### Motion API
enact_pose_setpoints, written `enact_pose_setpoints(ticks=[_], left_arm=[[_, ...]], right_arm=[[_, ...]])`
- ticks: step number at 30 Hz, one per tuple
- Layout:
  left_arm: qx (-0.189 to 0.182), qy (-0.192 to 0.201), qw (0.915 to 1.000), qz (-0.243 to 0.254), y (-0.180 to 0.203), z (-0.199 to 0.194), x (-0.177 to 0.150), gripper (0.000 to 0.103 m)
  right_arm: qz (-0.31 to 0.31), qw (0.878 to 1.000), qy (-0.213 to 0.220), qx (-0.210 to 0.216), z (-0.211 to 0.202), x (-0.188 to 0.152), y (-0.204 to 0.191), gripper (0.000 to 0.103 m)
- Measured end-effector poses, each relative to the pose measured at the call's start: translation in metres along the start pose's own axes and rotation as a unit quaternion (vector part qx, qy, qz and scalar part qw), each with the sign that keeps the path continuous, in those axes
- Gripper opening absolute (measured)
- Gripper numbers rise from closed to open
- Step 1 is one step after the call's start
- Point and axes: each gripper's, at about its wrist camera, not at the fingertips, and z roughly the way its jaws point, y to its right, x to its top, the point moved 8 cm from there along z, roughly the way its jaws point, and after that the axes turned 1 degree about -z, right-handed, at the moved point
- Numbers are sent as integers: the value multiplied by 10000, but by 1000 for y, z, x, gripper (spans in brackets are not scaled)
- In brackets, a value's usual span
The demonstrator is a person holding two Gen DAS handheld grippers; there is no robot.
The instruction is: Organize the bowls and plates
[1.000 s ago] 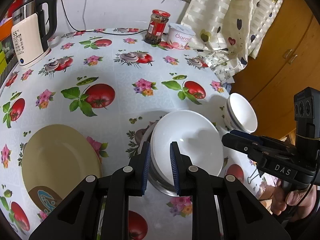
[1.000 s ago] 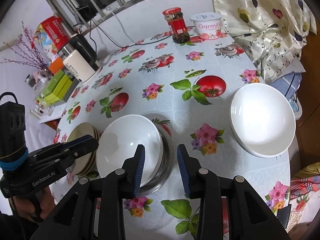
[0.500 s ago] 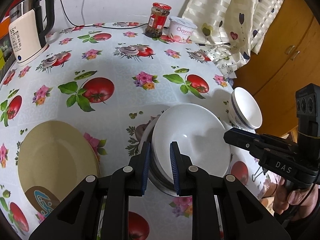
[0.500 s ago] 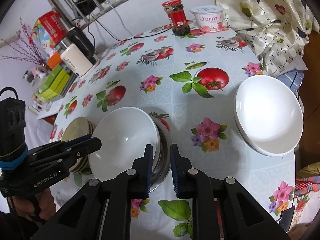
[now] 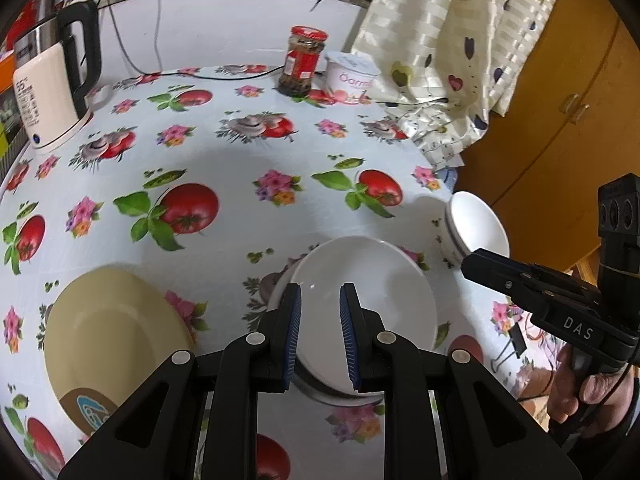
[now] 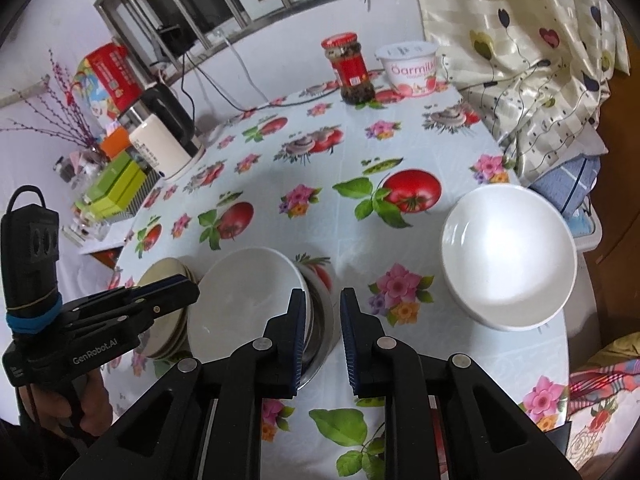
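While the white bowl (image 5: 360,312) sat in a metal dish (image 6: 320,320) near the table's (image 5: 240,152) front edge, both grippers clamped its rim: left gripper (image 5: 319,336) nearside, right gripper (image 6: 319,338), just closed, opposite.

a table (image 5: 224,160) in tomato-print cloth carries bowls (image 6: 508,260), plates (image 5: 116,344), kettle (image 5: 48,100), jar (image 5: 302,60), tub (image 5: 350,78).

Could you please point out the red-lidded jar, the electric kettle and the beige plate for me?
red-lidded jar (image 5: 301,65): left wrist view, on its label.
electric kettle (image 5: 45,98): left wrist view, on its cream body.
beige plate (image 5: 110,330): left wrist view, on its bare centre.
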Motion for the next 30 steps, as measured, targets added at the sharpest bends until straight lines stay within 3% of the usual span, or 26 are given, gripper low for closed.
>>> enact_pose_setpoints(ticks=[7,18,30], left_arm=[[-91,19,9998,146,13,-1,6,20],[-216,-55,9987,452,42,6,14,20],[-376,-191,9966,711,76,22,20,20]], right_arm=[[-92,9996,225,-117,-15,6,5,33],[-156,9976,580,-354,-34,11,21,34],[115,9966,613,-531,-44,5,50,35]])
